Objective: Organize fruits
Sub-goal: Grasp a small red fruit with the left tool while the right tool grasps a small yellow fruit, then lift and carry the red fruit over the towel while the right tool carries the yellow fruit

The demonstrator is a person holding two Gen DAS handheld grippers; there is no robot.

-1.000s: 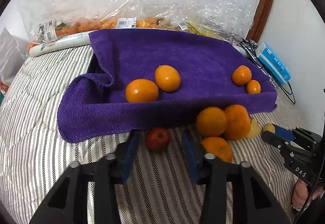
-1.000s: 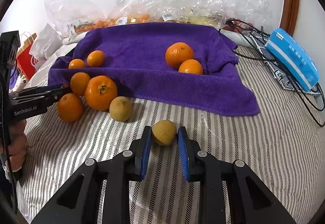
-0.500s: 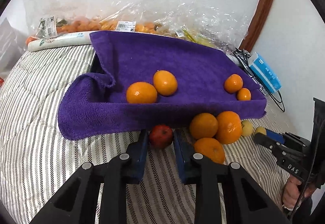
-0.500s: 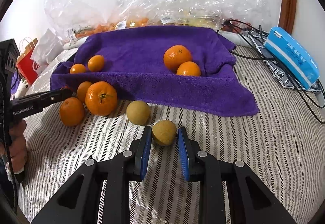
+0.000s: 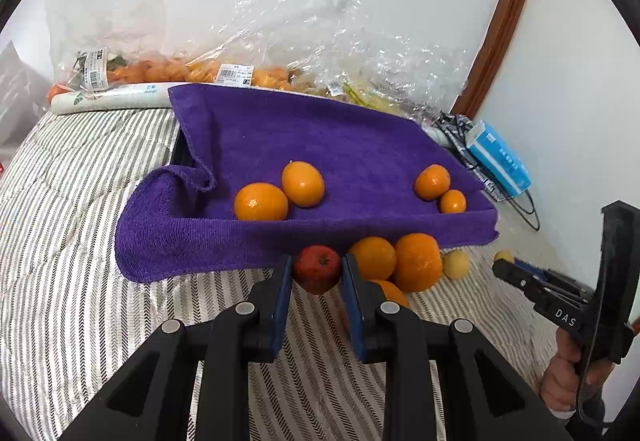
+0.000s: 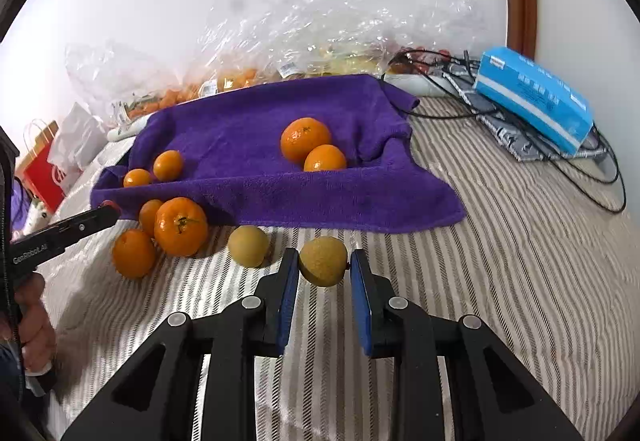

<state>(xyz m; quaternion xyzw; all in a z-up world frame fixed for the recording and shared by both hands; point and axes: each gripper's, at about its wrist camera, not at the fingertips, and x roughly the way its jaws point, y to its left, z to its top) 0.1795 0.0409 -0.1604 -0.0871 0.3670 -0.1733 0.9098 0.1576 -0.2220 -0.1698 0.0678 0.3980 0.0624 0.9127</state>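
Our left gripper (image 5: pixel 316 283), open around the red fruit (image 5: pixel 318 268) a second ago, now clamps it beside the purple towel (image 5: pixel 320 145); our right gripper (image 6: pixel 324 277) still holds the yellow-green fruit (image 6: pixel 323 260) above the bed (image 6: pixel 520 261).

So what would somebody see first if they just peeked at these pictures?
Probably the big purple towel spread over the striped bedcover, with four oranges sitting on it in two pairs. Then the two tools up front: the left tool pinches a small red fruit, and the right tool pinches a yellowish-brown fruit.
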